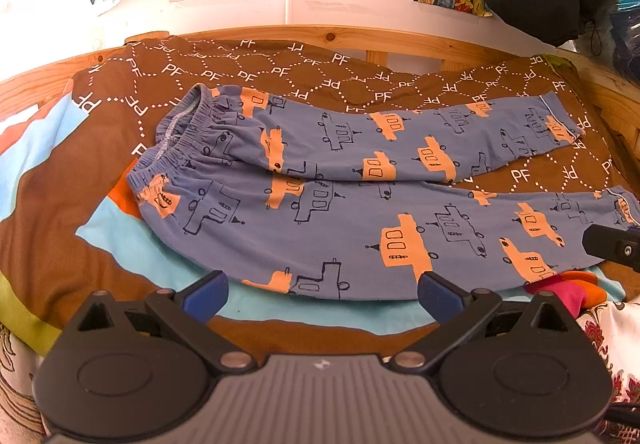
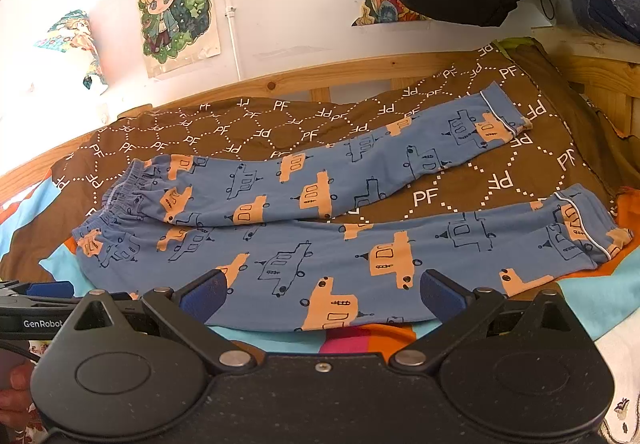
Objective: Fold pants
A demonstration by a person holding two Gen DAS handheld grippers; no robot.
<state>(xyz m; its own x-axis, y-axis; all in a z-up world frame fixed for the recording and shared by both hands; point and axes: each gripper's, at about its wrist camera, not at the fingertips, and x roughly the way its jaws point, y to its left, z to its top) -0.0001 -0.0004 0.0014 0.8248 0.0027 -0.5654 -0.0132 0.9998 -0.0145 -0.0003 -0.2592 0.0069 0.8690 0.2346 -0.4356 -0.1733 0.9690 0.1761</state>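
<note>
- Well, the blue pyjama pants [image 1: 320,204] with orange and outlined boats lie flat on the brown "PF" bedspread [image 1: 280,76], legs parted in a V.
- The left gripper [image 1: 322,294] has its fingers spread wide, holding nothing; the near leg's edge lies just ahead between them.
- The right gripper [image 2: 320,298] is likewise spread and holding nothing, the near leg ahead between its fingers.
- Cartoon posters [image 2: 176,8] hang on the wall beyond.

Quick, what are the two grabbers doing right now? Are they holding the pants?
Left gripper: open, holding nothing, just short of the pants.
Right gripper: open, holding nothing, fingers over the pants' near edge.
</note>
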